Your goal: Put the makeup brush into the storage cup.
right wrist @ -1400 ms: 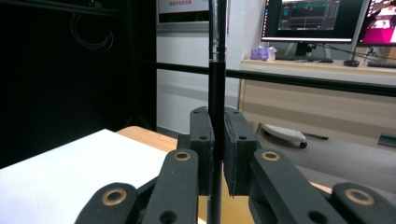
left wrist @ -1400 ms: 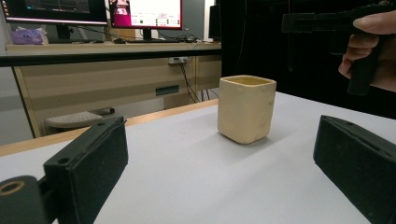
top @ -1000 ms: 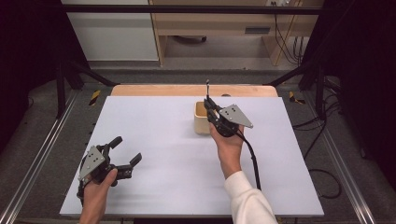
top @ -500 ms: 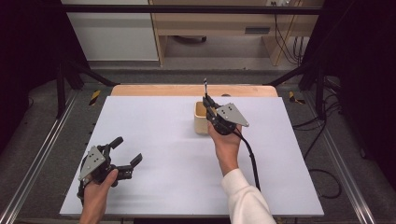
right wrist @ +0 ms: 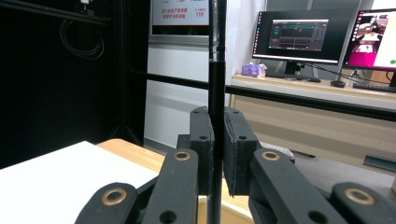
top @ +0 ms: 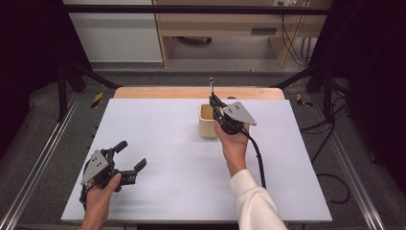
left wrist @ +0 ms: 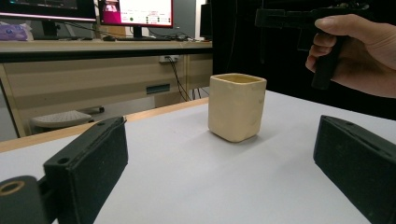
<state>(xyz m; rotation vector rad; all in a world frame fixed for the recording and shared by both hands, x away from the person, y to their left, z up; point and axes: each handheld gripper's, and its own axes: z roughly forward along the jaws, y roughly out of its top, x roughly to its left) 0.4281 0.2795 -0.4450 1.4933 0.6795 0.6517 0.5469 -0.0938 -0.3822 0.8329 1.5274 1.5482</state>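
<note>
Right gripper (top: 216,103) is sitting just right of centre in the high view, held up by the right hand (top: 233,143) with a white sleeve (top: 253,201) trailing to the bottom edge; its jaws are pressed almost together and pinching a thin black rod (right wrist: 216,93), which is standing upright between the pads in the right gripper view and running off the top of that frame. In the high view the rod's tip (top: 211,82) is poking up above the gripper, toward the wooden strip (top: 158,93) at the far edge of the table. A cream square cup (top: 207,122) is standing upright on the white tabletop (top: 163,143), touching or just beside the right gripper on its left side, slightly above frame centre; in the left gripper view the cup (left wrist: 236,106) is showing centre frame, open top up, with the right hand (left wrist: 355,51) hovering at upper right. Left gripper (top: 128,160) is resting low at lower left of the high view, held by the left hand (top: 98,201), jaws spread wide and gripping nothing, well apart from the cup. Monitors (right wrist: 299,35) are glowing on a desk in the background, upper right of the right gripper view.
</note>
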